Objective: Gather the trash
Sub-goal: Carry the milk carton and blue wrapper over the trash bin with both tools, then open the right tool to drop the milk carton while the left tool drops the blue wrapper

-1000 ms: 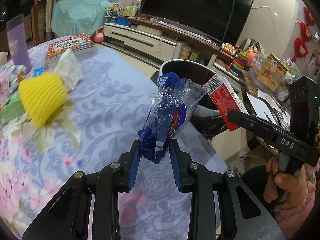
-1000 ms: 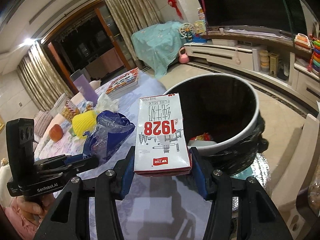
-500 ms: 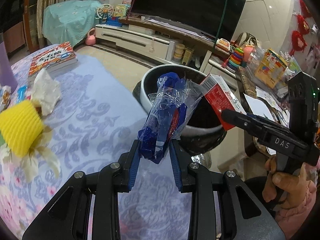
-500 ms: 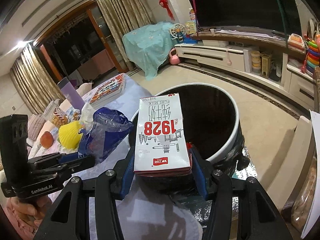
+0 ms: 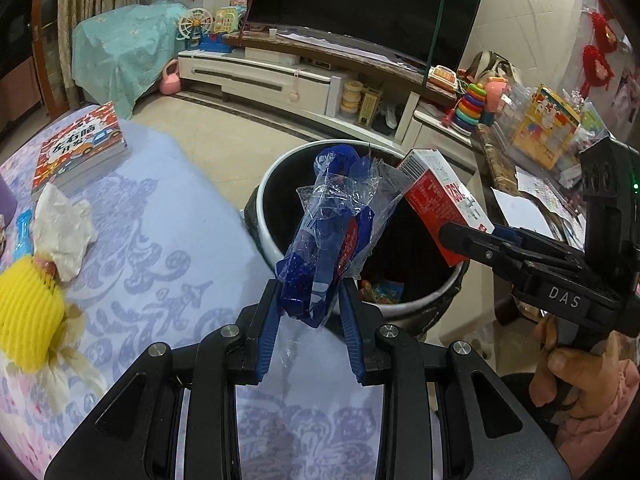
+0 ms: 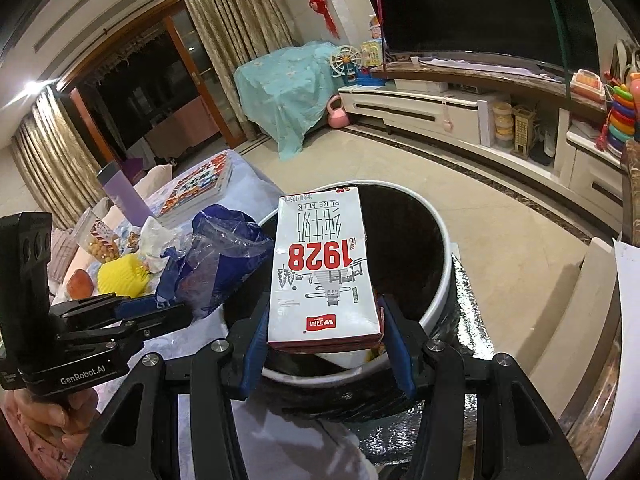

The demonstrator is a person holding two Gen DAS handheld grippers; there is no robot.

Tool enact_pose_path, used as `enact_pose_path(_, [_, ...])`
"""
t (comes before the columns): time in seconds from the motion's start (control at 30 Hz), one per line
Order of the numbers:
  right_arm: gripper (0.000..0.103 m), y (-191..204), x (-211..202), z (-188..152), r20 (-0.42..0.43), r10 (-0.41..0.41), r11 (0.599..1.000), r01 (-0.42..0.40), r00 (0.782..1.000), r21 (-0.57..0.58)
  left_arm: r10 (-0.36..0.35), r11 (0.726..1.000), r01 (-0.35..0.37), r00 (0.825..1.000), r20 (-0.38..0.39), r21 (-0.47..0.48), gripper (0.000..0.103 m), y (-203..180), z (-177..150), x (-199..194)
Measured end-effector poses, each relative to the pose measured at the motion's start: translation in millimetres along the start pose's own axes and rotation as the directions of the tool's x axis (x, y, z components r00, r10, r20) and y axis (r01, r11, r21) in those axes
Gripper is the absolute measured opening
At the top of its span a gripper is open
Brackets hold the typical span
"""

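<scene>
Over the last second I have carried both loads off the table and out toward the trash bin (image 5: 267, 222), which earlier sat at the far edge of my view and now fills the middle of both cameras. My left gripper (image 5: 311, 312) is clamped on a crumpled blue and clear plastic wrapper (image 5: 336, 224), whose upper part now hangs over the bin's white rim on the table side. My right gripper (image 6: 323, 334) is squeezed shut on a small milk carton (image 6: 322, 276), white and red with "1928" printed on it, and the carton now points out over the dark opening. I judge both pieces are nearly placed for dropping; the wrapper's lower end still sits above the rim rather than the hole, so I would push a little further before letting go. Inside the bin I can glimpse some colourful rubbish (image 5: 380, 292) already at the bottom. Nothing blocks the opening, though the two loads hang close together and could brush each other. Left behind on the patterned tablecloth (image 5: 160, 240) are a yellow foam fruit net (image 5: 28, 316), a crumpled tissue (image 5: 60, 232) and a stack of books (image 5: 78, 148), so more collecting remains.
</scene>
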State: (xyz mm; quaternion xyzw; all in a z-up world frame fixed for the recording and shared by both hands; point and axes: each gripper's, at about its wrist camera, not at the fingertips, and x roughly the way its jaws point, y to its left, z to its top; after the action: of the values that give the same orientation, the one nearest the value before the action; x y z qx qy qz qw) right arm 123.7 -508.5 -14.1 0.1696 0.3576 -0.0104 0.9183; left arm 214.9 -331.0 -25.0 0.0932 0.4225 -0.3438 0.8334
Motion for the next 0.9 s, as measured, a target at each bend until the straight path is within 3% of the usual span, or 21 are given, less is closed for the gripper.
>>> enact_pose_path(0.67, [0.054,-11.5,11.0,10.2,-0.018,-0.021,1.000,0.021,1.000,0.011,0.021,1.000,-0.020,0.999,-0.028,0.020,0.036,-11.7,22.8,25.1])
enact_pose_path(0.8, [0.060,-13.7,11.7,10.6,-0.023,-0.009,0.999,0.009,1.000,0.031,0.016,1.000,-0.016,1.000,-0.022,0.008,0.055,-10.6,23.2,24.9])
enact_pose_path(0.87, [0.070,-14.0,8.5,9.7,-0.014,-0.011,0.999,0.012,1.000,0.038,0.017,1.000,-0.017,1.000,-0.015,0.000,0.067,-8.1,21.1,22.8])
enact_pose_path(0.9, [0.071,-14.5,7.0,9.8,-0.010,-0.007,0.999,0.008,1.000,0.041,0.020,1.000,-0.020,1.000,-0.010,-0.007,0.068,-6.1,19.1,21.1])
